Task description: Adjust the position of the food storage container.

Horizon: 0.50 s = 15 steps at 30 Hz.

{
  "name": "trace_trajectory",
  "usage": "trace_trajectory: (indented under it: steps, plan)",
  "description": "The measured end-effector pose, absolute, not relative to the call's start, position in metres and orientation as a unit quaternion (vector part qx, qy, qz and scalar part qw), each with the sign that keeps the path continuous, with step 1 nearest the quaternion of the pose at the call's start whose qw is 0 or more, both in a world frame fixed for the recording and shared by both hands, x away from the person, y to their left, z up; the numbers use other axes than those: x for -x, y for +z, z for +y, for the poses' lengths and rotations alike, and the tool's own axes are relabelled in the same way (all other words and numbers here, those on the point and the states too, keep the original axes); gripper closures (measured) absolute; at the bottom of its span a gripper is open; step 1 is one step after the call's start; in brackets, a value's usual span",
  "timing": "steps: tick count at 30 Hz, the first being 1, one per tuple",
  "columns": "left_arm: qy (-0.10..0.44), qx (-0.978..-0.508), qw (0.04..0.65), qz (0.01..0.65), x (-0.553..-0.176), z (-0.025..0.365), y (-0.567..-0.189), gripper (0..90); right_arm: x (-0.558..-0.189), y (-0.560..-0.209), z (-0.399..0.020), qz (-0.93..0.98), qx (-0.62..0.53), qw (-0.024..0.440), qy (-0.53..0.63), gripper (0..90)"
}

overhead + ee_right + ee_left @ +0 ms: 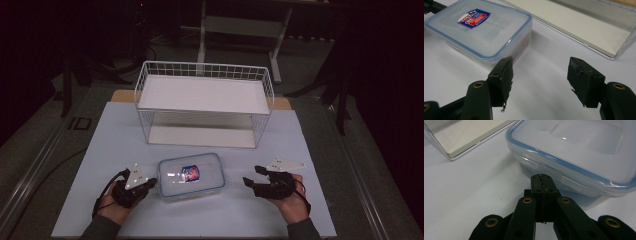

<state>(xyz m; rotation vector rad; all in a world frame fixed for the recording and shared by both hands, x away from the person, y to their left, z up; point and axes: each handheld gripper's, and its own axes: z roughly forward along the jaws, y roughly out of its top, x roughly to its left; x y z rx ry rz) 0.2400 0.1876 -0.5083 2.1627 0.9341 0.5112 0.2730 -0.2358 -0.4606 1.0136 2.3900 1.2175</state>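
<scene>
The box [191, 176] sits on the counter [100, 150] between the grippers, and the left gripper [541, 178], jaws shut tight at its side, could shove it away from the wide-open right gripper [539, 75].

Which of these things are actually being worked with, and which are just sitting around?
In use: plastic box with blue-rimmed lid, left gripper shut at its side, right gripper open nearby.
Just there: white wire shelf rack, table.

Glossy clear plastic box [191, 176] with smooth frosted lid, white wire rack [204, 103], matt table [100, 150].
</scene>
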Motion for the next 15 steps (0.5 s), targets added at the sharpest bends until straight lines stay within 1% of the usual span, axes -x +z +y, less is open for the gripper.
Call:
trace_trajectory:
  steps: [6,8,15]
  plan:
    - [0.187,-0.824,0.381,0.376,-0.245,0.185,-0.505,89.6,-0.274,-0.465,-0.233,0.832,-0.345,0.133,0.414,36.9]
    - [0.183,-0.814,0.393,0.386,-0.254,0.177,-0.505,89.6,-0.274,-0.465,-0.232,0.833,-0.345,0.132,0.413,36.9]
    - [0.18,-0.81,0.402,0.387,-0.272,0.149,-0.507,89.5,-0.272,-0.467,-0.232,0.833,-0.346,0.131,0.411,36.9]
